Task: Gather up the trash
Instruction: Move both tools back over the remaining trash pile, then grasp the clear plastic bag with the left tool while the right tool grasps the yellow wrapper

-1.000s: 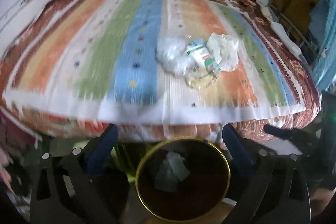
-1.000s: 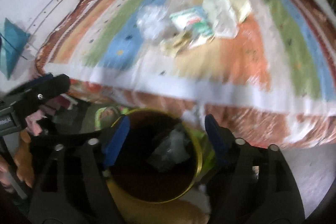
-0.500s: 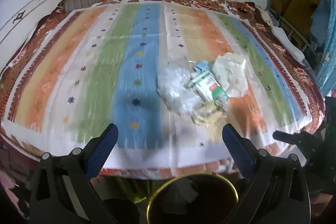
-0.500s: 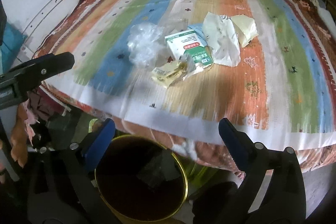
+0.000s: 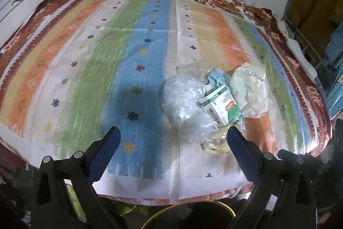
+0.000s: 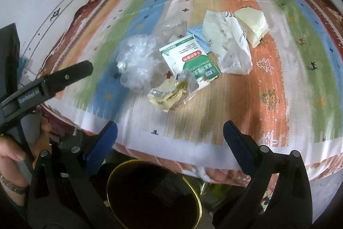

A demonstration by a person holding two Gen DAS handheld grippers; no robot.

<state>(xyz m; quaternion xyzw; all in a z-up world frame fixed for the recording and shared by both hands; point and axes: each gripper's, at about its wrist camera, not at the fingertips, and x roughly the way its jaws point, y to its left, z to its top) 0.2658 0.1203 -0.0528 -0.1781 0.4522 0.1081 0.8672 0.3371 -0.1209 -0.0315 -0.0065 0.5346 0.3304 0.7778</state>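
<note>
Blue-padded and spread wide, the right gripper held nothing; it hung over the near edge of the bed, pointed steeply down at the striped sheet. The left gripper was spread just as wide and just as empty, and in the right wrist view its black finger reached in from the left, carried by a hand at the frame's edge. Both tools probably stood open because neither had yet reached anything to take.

Just below the right gripper, off the bed's near edge, sat the dark bin with its gold rim — set there, most likely, so that a piece had only a short way to go. Something pale lay in it, too dim to name.

The trash lay in one loose heap on the sheet, past both sets of fingertips and apart from them, toward the middle of the bed. Nearest the right gripper was a yellow wrapper, touching a green-and-white carton. Beside the carton on the left lay crumpled clear plastic — the piece closest to the left gripper — and farther on a white paper bag and a cream packet.
</note>
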